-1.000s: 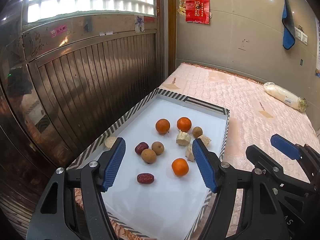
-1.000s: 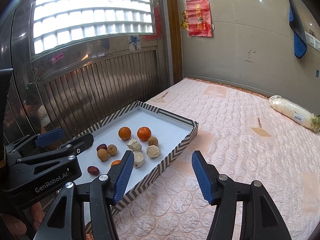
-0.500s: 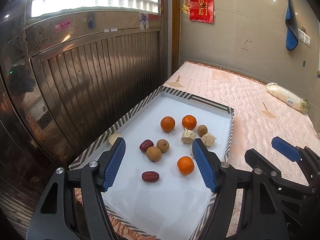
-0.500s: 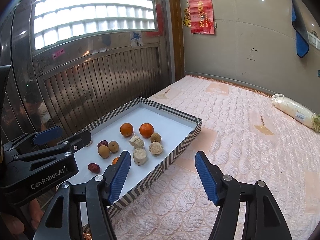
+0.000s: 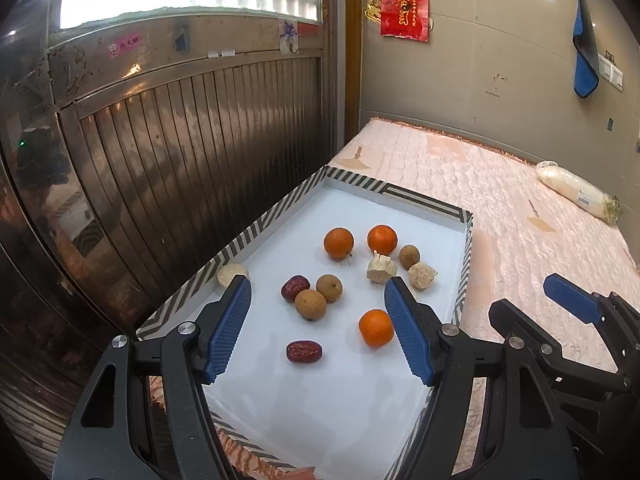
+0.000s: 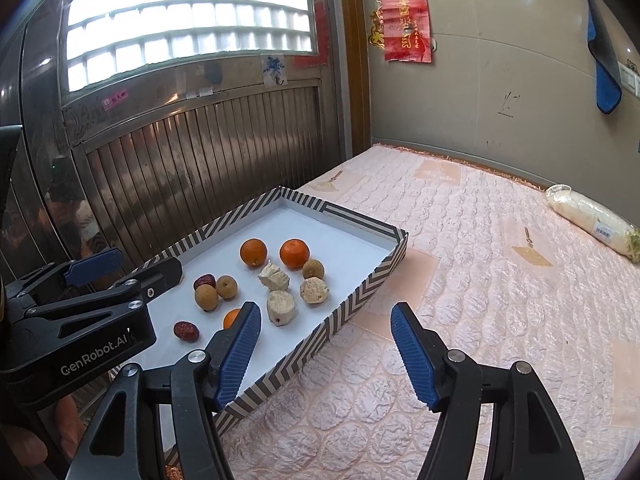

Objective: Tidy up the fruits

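On the pink quilted mattress (image 6: 480,280), hard against the ribbed metal door (image 5: 180,152), lies a shallow tray (image 5: 360,182) with a black-and-white striped rim and a white floor. The fruit sits in its middle: two oranges (image 5: 339,243) side by side toward the far end, a third orange (image 5: 375,327) nearer, just beside the left gripper's right finger. Two brown longans (image 5: 310,304) touch each other, with a red jujube (image 5: 295,288) against them and a second jujube (image 5: 304,351) apart, nearer the camera. Pale chunks (image 5: 382,269) and another longan (image 5: 409,257) crowd toward the tray's right rim; one pale piece (image 5: 232,273) rests against the left rim. The tray floor nearest the camera is bare, as is its far end.

The left gripper (image 5: 318,330) hangs above the tray, jaws wide apart and holding nothing. The right gripper (image 6: 326,354) hangs over the tray's right rim and the mattress, jaws likewise spread and empty. A wrapped white bundle (image 6: 592,218) lies well apart near the wall.
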`<state>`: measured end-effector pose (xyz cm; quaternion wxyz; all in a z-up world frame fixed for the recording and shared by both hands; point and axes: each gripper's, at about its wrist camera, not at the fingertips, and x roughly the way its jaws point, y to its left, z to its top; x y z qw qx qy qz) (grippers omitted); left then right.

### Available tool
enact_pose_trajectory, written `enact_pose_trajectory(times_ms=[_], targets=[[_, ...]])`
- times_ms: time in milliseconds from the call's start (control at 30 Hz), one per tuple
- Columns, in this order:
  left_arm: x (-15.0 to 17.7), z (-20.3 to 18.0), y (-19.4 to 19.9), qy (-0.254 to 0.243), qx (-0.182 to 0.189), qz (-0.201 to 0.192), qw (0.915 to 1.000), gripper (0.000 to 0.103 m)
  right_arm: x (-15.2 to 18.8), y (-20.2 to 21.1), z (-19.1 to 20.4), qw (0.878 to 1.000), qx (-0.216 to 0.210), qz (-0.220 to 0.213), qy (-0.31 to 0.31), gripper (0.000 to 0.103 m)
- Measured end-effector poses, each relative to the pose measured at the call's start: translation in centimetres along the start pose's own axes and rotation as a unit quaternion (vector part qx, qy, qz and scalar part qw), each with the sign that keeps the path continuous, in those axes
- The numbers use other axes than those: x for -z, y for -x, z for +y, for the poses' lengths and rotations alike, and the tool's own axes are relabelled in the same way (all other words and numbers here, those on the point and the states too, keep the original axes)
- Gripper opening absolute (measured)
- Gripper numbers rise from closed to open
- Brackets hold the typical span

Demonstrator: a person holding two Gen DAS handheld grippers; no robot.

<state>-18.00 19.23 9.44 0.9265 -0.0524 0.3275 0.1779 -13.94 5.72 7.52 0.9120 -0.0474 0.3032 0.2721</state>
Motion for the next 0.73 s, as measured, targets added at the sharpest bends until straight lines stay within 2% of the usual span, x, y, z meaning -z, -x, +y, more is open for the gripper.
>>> enact_pose_trajectory(times_ms=[467,600,733], targets=[[0.0,0.0,-0.7,-0.003,0.003,0.007,1.0,0.07,0.2,-0.6,-0.6,1.0,0.001,0.007,-0.009,0.066],[-0.1,-0.6,-0.6,-0.014,0.0,-0.003,0.9999,0.07,0.2,-0.5,-0.9,1.0,0.002,0.006,-0.012,0.066],[-0.5,-2.4,-0.4,-0.025,0.022,-0.001,0.9994,0.07,0.3,0.2,-2.5,0.999,0.018,0.006,-0.025,0.066]])
